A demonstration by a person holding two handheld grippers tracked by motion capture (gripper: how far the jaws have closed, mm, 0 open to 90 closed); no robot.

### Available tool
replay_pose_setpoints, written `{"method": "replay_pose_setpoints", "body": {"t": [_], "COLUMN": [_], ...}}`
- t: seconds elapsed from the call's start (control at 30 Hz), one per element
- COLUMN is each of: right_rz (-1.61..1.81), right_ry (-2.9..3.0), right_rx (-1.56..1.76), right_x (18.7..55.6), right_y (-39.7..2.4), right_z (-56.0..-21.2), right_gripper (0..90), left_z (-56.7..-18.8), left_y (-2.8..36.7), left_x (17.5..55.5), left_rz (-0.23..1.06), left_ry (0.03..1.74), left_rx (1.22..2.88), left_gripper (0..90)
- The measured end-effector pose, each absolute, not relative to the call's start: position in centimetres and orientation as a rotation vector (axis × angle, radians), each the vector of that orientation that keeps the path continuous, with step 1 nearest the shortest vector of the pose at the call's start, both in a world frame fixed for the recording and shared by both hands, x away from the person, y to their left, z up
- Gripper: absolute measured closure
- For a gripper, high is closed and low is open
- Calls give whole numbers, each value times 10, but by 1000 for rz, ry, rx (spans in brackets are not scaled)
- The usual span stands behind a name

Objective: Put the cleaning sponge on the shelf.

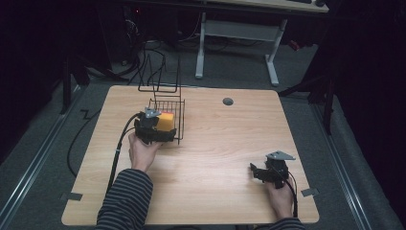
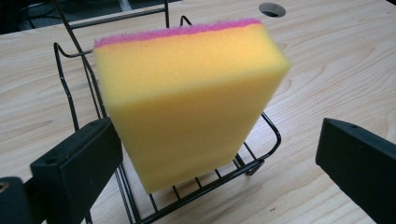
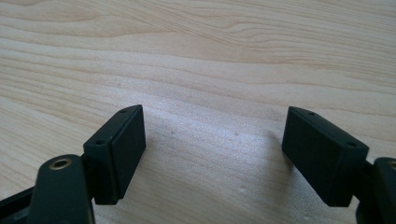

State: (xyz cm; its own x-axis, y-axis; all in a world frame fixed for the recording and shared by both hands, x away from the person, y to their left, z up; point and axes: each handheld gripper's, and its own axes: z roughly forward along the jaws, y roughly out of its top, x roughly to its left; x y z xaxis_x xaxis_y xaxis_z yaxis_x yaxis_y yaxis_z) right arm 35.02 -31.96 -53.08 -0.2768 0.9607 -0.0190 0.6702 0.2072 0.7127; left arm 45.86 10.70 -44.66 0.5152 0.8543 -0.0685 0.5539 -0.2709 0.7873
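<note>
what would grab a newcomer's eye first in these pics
The bright yellow sponge with its pink scouring layer, standing tilted in the black wire basket at the table's left-centre. The left hand-held gripper sits open right before it, while the right hand-held gripper rests open over bare wood.

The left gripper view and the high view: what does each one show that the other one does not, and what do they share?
The left gripper view alone shows the pink scrub layer on top of the sponge, and that the left gripper stands with its jaws wide open, the sponge leaning in the wire basket between them. The high view alone shows the whole table, the person's hands, the right gripper low at the near right, and the floor and desk legs beyond. Both show the yellow sponge, the black basket, the wooden tabletop and the round hole in it.
</note>
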Motion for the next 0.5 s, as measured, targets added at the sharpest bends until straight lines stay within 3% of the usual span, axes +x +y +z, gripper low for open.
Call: {"method": "replay_pose_setpoints", "body": {"t": [0.5], "right_rz": [831], "right_ry": [2024], "right_rx": [1511], "right_x": [350], "right_y": [-320], "right_z": [-531], "right_gripper": [218], "left_z": [-438], "left_y": [121], "left_x": [434], "left_rz": [499], "left_ry": [1115], "left_rx": [1938], "left_gripper": [25]}}
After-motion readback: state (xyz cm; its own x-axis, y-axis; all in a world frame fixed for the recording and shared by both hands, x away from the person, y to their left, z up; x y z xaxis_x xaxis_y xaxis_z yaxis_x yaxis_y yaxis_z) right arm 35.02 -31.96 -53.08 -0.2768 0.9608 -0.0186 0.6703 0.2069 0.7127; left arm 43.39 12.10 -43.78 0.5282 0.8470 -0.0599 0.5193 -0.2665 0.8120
